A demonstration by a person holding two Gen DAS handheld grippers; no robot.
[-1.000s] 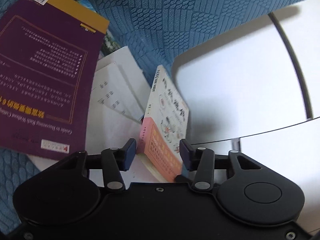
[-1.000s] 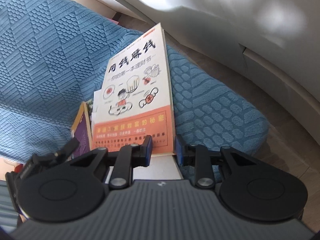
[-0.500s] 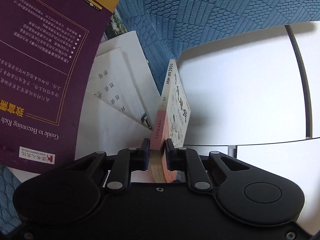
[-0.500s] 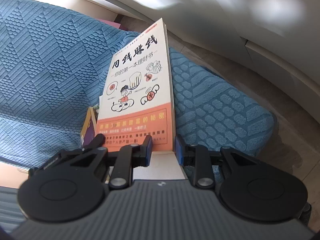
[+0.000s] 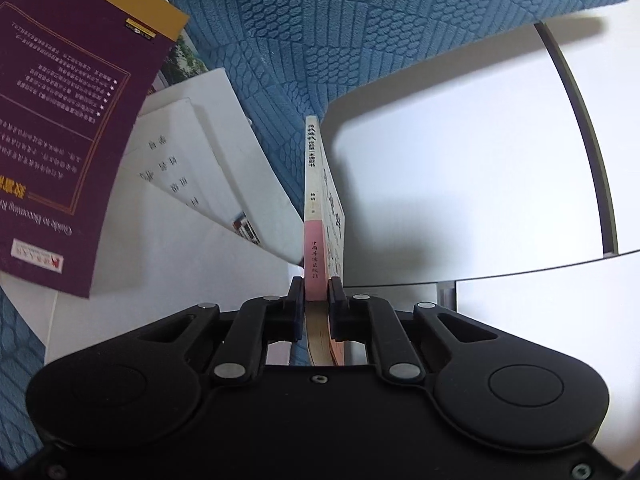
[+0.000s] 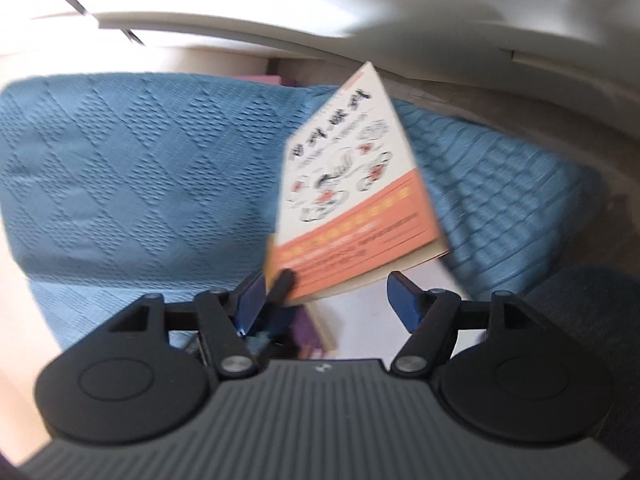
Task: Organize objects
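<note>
A white and orange paperback [image 5: 312, 200] stands on edge, spine toward the left wrist camera. My left gripper [image 5: 316, 292] is closing, and its pads press both covers at the lower end of the spine. In the right wrist view the same book [image 6: 352, 184] tilts up over the blue cover, blurred. My right gripper [image 6: 326, 292] is opening: its jaws stand wide below the book's bottom edge and touch nothing. A black finger of the left gripper [image 6: 282, 286] clamps the book's lower left corner.
A purple book [image 5: 68, 120] lies at the left on white paper sheets [image 5: 180, 168]. Everything rests on a blue textured cover [image 5: 360, 20]. A white cabinet front [image 5: 460, 160] rises at the right. Floor shows beyond the cover's edge [image 6: 552, 92].
The left gripper closed on the paperback's spine end and turned it on edge. The right gripper let go of the book's bottom edge, opened wide and rolled.
</note>
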